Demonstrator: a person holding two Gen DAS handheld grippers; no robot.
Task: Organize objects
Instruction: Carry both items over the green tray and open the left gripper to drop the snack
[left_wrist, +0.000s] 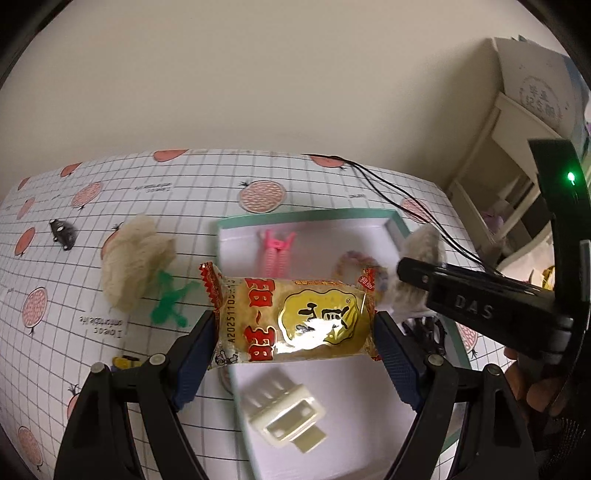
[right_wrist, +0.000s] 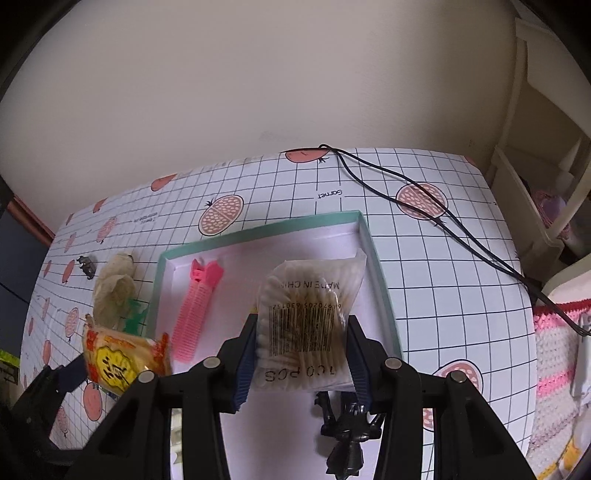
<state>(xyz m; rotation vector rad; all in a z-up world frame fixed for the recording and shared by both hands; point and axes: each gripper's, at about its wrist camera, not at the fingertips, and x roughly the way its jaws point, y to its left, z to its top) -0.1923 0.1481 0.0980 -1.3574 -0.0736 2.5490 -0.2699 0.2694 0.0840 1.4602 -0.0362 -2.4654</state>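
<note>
- Lay flat on the table (right_wrist: 424, 258), near the middle: shallow tray (right_wrist: 373, 251) with a teal rim and white floor, far edge just short of a pomegranate print.
- Ran across the table's far right corner, past the tray's right rim: two black cables (right_wrist: 406, 184).
- Stayed bare beyond the tray's right wall: a broad strip of gridded cloth, up to the table's right edge.
- Crowded the cloth left of the tray: pale mesh wad (left_wrist: 136, 262), green figure (left_wrist: 170, 299), small dark toy (left_wrist: 62, 232) farther out.
- Rested inside the tray: pink hair clip (right_wrist: 195, 314) by the left wall, cream plug (left_wrist: 284, 413) on the near floor, black toy figure (right_wrist: 351, 432) at the near right.
- Left gripper (left_wrist: 295, 325): jaws set fairly wide, clamped on the ends of a gold and red snack packet (left_wrist: 295, 317), lifted over the tray's near left edge.
- Right gripper (right_wrist: 301, 354): jaws at a middling gap, pressed on both sides of a bag of cotton swabs (right_wrist: 306, 325), held above the tray's floor.
</note>
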